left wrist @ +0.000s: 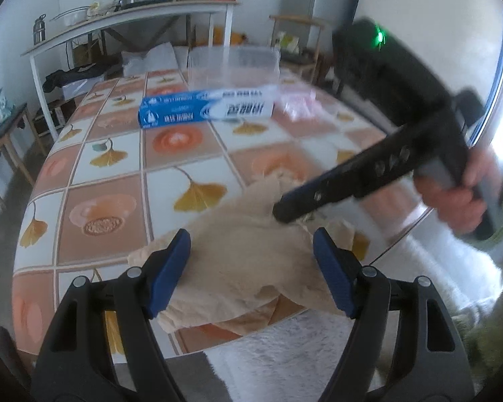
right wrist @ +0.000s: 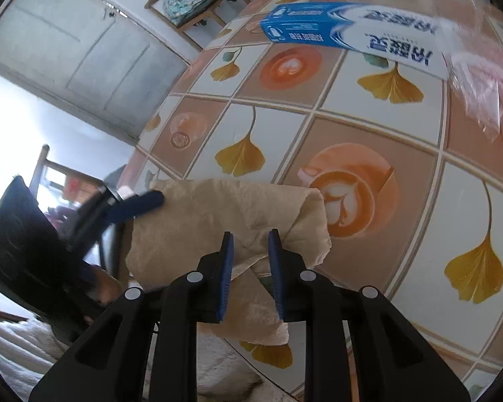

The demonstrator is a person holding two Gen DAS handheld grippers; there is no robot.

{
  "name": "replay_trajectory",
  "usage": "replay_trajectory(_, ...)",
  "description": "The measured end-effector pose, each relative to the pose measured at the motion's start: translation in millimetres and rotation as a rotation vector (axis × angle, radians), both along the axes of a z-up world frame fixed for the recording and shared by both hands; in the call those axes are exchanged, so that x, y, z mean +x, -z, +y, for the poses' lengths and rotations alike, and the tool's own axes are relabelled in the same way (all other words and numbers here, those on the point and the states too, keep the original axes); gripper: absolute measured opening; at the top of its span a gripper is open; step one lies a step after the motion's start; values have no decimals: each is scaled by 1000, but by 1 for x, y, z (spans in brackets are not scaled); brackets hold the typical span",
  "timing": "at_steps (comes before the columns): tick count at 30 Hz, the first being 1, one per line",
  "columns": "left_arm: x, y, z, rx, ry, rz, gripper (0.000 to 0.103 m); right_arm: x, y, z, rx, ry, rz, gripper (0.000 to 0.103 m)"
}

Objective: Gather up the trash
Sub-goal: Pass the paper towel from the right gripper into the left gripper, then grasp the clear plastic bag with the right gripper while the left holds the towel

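Crumpled beige paper napkin (right wrist: 224,211), soft and creased, sprawls over the counter (right wrist: 369,140) edge, long axis along that edge. Right tool (right wrist: 250,238) narrow, pinching a fold; left tool (left wrist: 251,244) wide, straddling it.

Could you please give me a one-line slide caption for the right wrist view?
Right gripper pinches a crumpled tan paper towel at the patterned table's edge.
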State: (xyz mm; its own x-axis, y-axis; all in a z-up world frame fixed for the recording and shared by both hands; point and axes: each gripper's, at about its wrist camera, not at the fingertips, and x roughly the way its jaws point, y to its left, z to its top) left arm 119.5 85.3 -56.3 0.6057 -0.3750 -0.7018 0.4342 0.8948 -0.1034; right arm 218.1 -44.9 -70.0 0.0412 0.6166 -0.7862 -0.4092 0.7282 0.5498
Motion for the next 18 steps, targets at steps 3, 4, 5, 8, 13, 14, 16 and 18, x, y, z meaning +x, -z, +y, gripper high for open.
replay_trajectory(3,4,7,-7,48,-26,36,71,-1,-2,-4,24,11,0,21)
replay_trajectory(4,6,11,-9,65,-42,53,71,-2,-5,-6,28,14,-11,22)
replay_trajectory(5,8,13,-10,77,-53,63,70,-4,-9,-8,34,17,-25,22)
replay_trajectory(8,9,20,-11,98,-90,85,65,-9,-27,-25,57,45,-85,26)
replay_trajectory(13,7,19,-14,111,-107,74,58,-12,-72,-73,-1,179,-275,50)
replay_trajectory(14,7,19,-14,114,-110,72,56,-11,-81,-82,-33,214,-319,58)
replay_trajectory(16,8,19,-14,115,-119,69,51,-7,-89,-91,-112,257,-387,68)
replay_trajectory(18,9,18,-13,109,-133,69,43,1,-92,-92,-232,289,-454,75)
